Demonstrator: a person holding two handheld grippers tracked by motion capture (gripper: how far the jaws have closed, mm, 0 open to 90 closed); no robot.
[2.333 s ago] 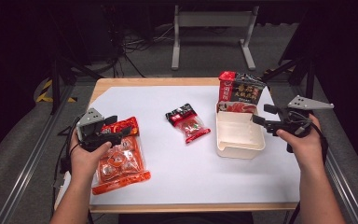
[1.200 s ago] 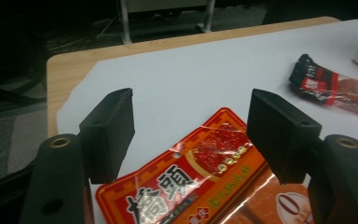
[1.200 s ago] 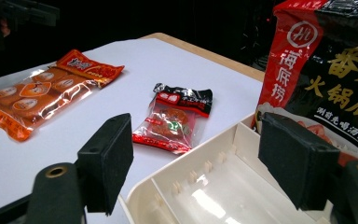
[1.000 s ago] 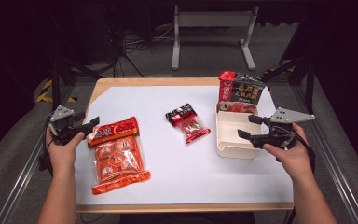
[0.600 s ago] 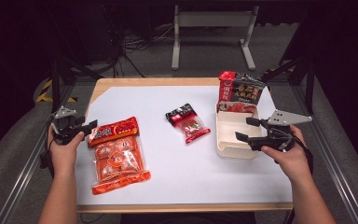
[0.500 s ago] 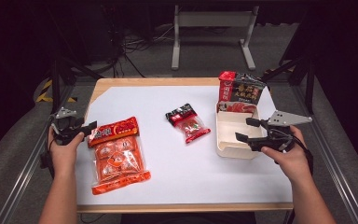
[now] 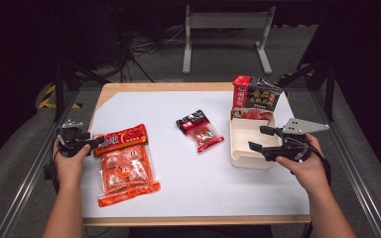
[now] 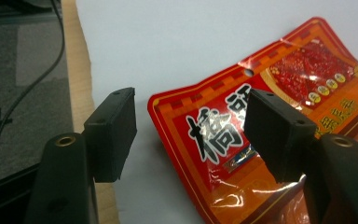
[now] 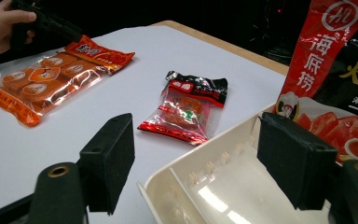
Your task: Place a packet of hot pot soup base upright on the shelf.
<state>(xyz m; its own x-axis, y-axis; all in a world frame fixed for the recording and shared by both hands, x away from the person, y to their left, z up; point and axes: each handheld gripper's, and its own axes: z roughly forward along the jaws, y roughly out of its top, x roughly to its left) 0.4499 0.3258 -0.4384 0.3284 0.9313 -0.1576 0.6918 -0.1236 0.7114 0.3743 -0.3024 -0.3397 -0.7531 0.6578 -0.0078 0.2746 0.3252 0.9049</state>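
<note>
The orange packet [image 7: 124, 163] lies flat on the white sheet [image 7: 188, 173] at the table's left side, its red header end pointing toward the left edge and its clear body showing several wrapped pieces inside. The left gripper [image 7: 87, 144] sits low at that header corner; in the left gripper view its 2 black jaws stand wide apart and have just been opening, with the packet's printed red corner [image 8: 223, 135] between them, 1 jaw over bare sheet and the other over the print, neither pad pressing on the film. The left hand [image 7: 69, 161] holding it rests at the table's left rim. Near the middle of the sheet, well apart from the orange packet, lies a small black-and-red sachet [image 7: 199, 130], tilted, with nothing between the 2 but bare sheet. Farther right stands a cream tray [image 7: 243, 148], and just behind it a red-and-black box [image 7: 255, 96] stands upright. The right gripper [image 7: 263, 139] hovers over the tray's right part, jaws spread wide and holding nothing; in the right gripper view the tray's rim [image 9: 168, 182] runs between them. The wooden table edge [image 7: 129, 87] borders the sheet, and a metal frame [image 7: 225, 22] stands on the floor beyond.
</note>
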